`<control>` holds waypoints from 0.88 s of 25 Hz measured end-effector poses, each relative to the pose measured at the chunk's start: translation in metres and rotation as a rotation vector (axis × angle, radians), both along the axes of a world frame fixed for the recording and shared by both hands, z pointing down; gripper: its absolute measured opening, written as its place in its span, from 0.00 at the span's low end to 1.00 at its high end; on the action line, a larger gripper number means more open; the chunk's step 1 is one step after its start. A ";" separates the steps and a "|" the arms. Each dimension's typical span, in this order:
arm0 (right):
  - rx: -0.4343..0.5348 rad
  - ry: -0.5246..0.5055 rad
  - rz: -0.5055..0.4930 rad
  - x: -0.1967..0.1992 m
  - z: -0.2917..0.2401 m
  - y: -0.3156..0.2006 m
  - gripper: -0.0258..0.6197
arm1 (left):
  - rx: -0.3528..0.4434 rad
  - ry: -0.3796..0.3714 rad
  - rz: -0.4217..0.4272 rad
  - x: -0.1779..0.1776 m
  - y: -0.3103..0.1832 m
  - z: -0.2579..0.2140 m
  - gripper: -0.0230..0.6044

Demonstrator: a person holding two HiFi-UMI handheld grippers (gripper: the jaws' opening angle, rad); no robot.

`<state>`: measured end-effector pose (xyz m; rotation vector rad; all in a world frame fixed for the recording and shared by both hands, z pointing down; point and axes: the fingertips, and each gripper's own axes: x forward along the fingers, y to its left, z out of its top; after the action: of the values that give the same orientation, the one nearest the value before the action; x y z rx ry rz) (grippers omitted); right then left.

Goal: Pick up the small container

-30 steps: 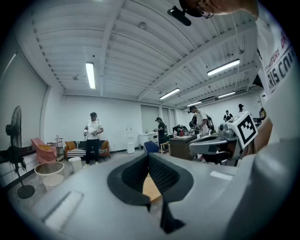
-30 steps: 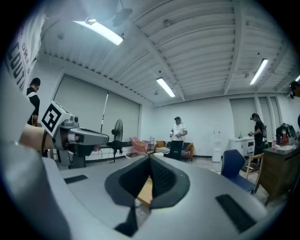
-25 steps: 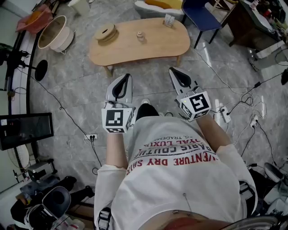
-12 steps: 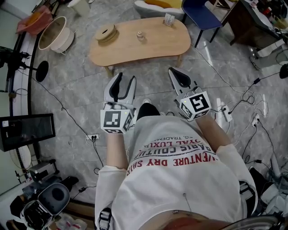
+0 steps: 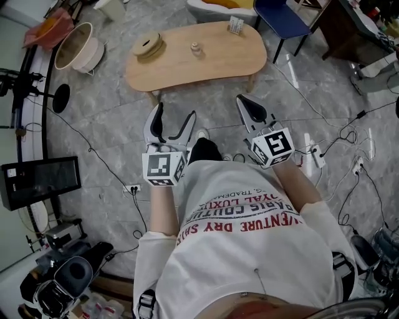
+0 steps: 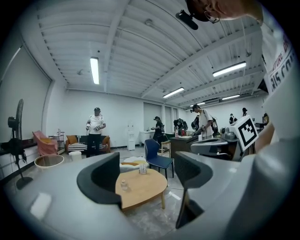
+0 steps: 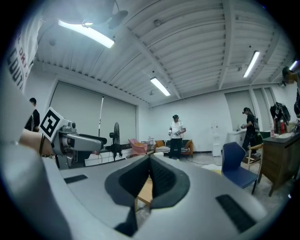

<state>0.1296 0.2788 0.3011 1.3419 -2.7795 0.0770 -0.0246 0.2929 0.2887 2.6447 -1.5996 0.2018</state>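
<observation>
The small container (image 5: 195,48), a little clear jar, stands near the middle of the low wooden table (image 5: 218,62), well ahead of both grippers. In the left gripper view the jar (image 6: 123,185) shows far off between the jaws. My left gripper (image 5: 173,117) hovers over the floor short of the table; its jaws are opening and stand wide apart, with nothing between them. My right gripper (image 5: 245,103) hangs level with it to the right, shut and empty. In its own view the right gripper (image 7: 150,176) has its pads pressed together.
A round wooden spool (image 5: 148,45) and a small holder (image 5: 235,26) also stand on the table. Behind it is a blue chair (image 5: 278,17); a round basket (image 5: 75,47) sits at far left. Cables and a power strip (image 5: 315,157) cross the floor. People stand far off.
The left gripper's jaws have gone from shut to spread wide. The right gripper stays shut. Both hands have barely shifted.
</observation>
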 end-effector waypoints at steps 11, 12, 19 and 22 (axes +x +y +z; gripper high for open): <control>-0.065 0.015 -0.010 -0.042 0.027 -0.089 0.05 | -0.054 0.004 -0.026 -0.052 -0.081 0.033 0.62; -0.068 0.026 -0.008 -0.047 0.029 -0.102 0.05 | -0.055 0.014 -0.025 -0.058 -0.096 0.033 0.62; -0.101 0.098 0.033 -0.087 0.034 -0.209 0.05 | -0.089 0.070 0.032 -0.100 -0.216 0.040 0.62; -0.127 0.116 0.077 -0.104 0.037 -0.259 0.05 | -0.111 0.071 0.077 -0.116 -0.273 0.042 0.62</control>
<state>0.0260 0.0202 0.3380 1.3755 -2.5813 0.1699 -0.1404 0.0202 0.3309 2.6010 -1.4238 0.1910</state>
